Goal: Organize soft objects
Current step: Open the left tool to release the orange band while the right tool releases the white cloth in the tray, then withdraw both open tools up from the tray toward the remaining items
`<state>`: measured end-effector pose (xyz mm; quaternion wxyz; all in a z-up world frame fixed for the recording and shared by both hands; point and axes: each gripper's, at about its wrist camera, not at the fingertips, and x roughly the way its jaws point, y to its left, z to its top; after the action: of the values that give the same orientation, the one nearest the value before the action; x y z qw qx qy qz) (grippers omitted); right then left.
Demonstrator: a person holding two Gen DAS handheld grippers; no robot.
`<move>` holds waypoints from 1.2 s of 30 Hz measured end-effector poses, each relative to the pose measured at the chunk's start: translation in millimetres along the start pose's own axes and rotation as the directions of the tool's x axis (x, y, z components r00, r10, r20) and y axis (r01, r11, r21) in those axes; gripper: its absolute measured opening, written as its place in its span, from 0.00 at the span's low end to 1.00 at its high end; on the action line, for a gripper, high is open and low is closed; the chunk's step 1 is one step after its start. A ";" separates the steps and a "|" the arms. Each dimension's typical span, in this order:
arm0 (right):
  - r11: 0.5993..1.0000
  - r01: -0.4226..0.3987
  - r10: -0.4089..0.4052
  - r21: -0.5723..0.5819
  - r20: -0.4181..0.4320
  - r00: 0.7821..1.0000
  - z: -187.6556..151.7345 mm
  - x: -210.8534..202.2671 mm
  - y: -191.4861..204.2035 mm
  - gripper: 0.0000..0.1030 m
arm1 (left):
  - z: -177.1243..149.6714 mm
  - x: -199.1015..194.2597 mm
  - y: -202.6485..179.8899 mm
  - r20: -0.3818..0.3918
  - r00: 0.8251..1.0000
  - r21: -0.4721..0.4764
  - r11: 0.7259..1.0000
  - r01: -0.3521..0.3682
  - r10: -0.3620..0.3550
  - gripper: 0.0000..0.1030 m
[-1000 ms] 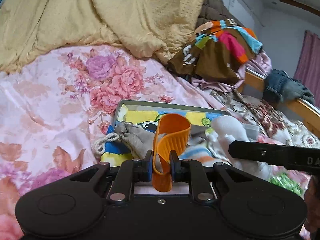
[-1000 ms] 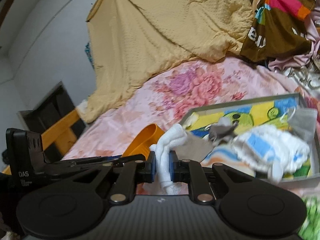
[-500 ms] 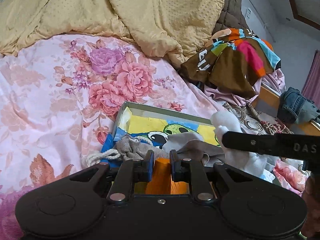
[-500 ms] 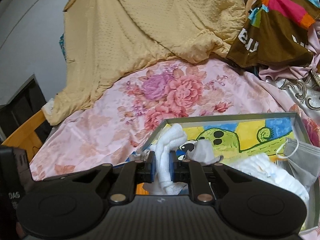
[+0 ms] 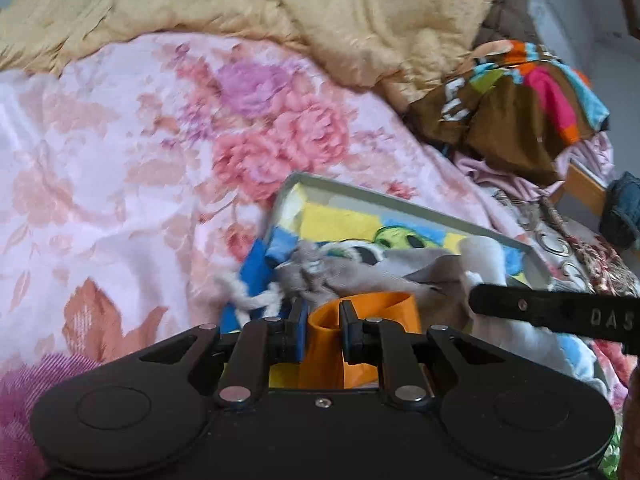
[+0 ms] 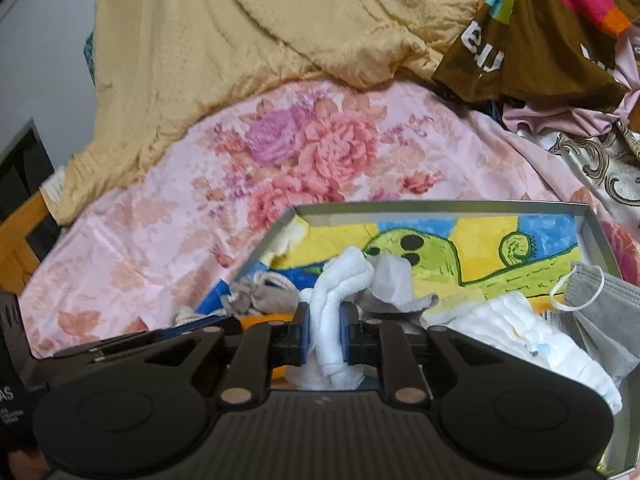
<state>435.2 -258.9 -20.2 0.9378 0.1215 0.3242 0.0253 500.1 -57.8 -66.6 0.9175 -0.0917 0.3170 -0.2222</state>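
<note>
Item: shallow grey-rimmed tray (image 6: 436,207) with a cartoon-printed floor, lying on the floral bed (image 6: 160,216); it is the collecting place for the soft things.

Left tongs (image 5: 323,330): closed on one orange strip (image 5: 360,312), which is looped and curls away toward 1 o'clock over the tray's near left corner.

Right tongs (image 6: 323,334): closed on one white sock (image 6: 334,304), long axis running roughly 12 to 6 o'clock through the jaws, toe end bent over at the top.

Governing relation: both held pieces sit low over the tray's near edge, with the open printed floor ahead at 12 to 1 o'clock of the right tongs. The right tongs look the nearer to free floor (judged from their own view only); the left tongs sit beside them at about 9 o'clock.

Count in the tray:
- one grey drawstring pouch (image 5: 320,276) with a white cord, at 11 o'clock of the left tongs
- one pale grey cloth (image 6: 394,286), touching the sock
- one folded white-and-blue towel (image 6: 516,332), at 3 o'clock
- one grey face mask (image 6: 600,300), draped at the right rim

Off the tray: one yellow quilt (image 6: 280,24), one multicoloured garment (image 6: 552,20), at 12 to 2 o'clock.
</note>
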 end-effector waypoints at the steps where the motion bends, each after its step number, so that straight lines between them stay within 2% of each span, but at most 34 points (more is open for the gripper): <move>1: 1.000 0.008 -0.008 -0.006 -0.011 1.000 -0.4 2.5 0.9 0.21 | 0.6 0.4 2.1 -0.005 1.000 -0.011 1.000 -0.001 0.001 0.18; 8: 1.000 0.022 -0.022 -0.012 -0.024 0.999 -3.6 1.5 1.5 0.29 | -0.8 -4.1 2.9 -0.030 1.000 -0.024 1.000 0.000 0.000 0.20; 11: 1.000 0.022 -0.023 -0.010 -0.024 0.999 -4.6 -2.4 0.4 0.37 | -0.7 -7.2 1.5 -0.028 1.000 -0.026 1.000 0.001 -0.002 0.23; 17: 1.000 0.018 -0.018 -0.017 0.000 1.000 -6.1 -18.7 1.4 0.57 | -1.2 -21.4 -2.0 -0.019 1.000 -0.009 1.000 -0.010 0.010 0.44; 19: 1.000 -0.004 0.004 -0.014 0.005 1.000 -5.8 -25.6 0.9 0.70 | -0.7 -27.2 -2.5 -0.013 1.000 -0.007 1.000 -0.011 0.011 0.50; 22: 0.999 -0.034 0.034 -0.006 0.030 0.999 -5.9 -38.6 0.2 0.82 | -0.3 -38.2 -3.6 0.004 1.000 0.001 1.000 -0.016 0.016 0.61; 32: 0.999 -0.039 0.043 -0.031 0.116 0.992 -7.5 -88.7 10.1 0.97 | -0.1 -94.4 -12.9 0.090 0.996 0.030 0.999 -0.021 0.018 0.79; 36: 0.999 -0.012 0.018 -0.042 0.143 0.990 -13.6 -110.7 13.5 1.00 | -5.3 -121.1 -16.4 0.112 0.994 0.031 0.999 -0.016 0.012 0.92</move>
<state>339.9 -257.0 39.3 0.9608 0.1062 0.2544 0.0304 406.2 -16.0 -0.2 0.9366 -0.0870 0.2622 -0.2154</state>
